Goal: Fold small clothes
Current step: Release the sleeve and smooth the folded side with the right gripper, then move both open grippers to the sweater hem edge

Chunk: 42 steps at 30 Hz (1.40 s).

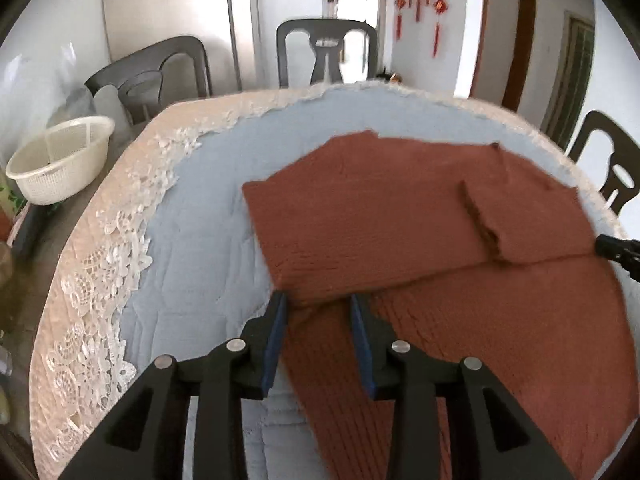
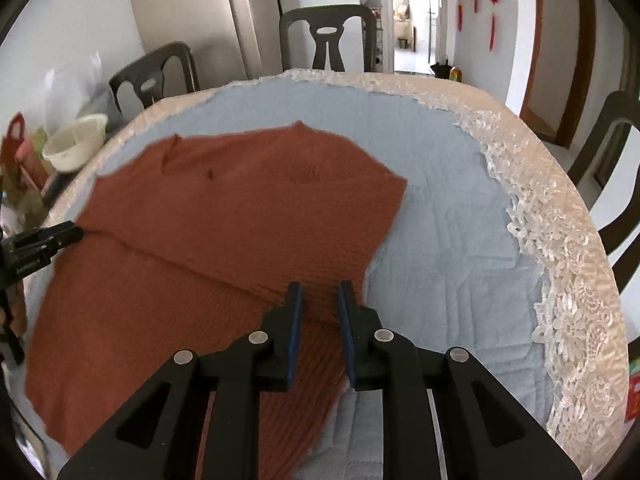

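You have the rust-brown knit garment lying across the blue quilted table, its far part already folded over the near part, with a sleeve laid across at 2 o'clock. Further folds are probably left. Your left claw stands partly open at the fold's near edge at 6 o'clock, its pads not pressing the knit. Your right claw is also partly open over the fold edge, gripping nothing. No readable writing shows, apart from tiny illegible lettering on the other claw.
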Each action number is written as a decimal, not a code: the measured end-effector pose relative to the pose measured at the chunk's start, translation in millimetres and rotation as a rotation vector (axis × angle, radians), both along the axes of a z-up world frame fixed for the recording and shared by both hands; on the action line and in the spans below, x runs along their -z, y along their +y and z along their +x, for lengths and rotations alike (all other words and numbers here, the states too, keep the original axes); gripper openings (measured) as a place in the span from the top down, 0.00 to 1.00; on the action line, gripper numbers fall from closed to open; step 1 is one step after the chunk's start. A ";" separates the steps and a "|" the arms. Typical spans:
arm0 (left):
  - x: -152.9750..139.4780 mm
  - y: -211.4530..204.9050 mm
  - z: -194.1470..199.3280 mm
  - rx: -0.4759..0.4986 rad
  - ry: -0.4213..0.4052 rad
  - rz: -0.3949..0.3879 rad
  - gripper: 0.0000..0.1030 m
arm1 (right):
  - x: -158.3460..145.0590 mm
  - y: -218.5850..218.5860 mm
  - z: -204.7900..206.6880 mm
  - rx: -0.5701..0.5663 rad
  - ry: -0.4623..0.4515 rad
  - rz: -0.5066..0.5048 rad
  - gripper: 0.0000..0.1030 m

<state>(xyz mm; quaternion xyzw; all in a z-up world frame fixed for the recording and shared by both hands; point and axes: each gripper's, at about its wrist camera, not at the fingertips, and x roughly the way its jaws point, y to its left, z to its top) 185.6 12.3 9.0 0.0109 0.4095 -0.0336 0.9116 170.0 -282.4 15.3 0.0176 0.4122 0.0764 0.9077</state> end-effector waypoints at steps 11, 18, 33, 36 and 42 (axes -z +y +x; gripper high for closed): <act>-10.6 -0.7 -57.6 0.006 -0.045 -0.009 0.64 | -30.4 8.0 -47.7 -0.075 -0.040 0.102 0.68; -14.8 6.9 -98.5 0.008 -0.071 -0.056 0.58 | -34.1 18.2 -84.3 -0.138 -0.053 0.167 0.58; 9.4 2.4 -168.9 0.085 -0.034 -0.231 0.53 | 18.3 -6.0 -140.4 -0.025 0.043 0.365 0.54; 9.8 6.2 -175.8 0.066 -0.040 -0.267 0.53 | 20.0 -8.6 -154.2 -0.008 0.028 0.401 0.54; 10.8 6.2 -159.0 0.018 -0.021 -0.294 0.53 | 19.9 -11.6 -159.0 0.004 0.019 0.445 0.54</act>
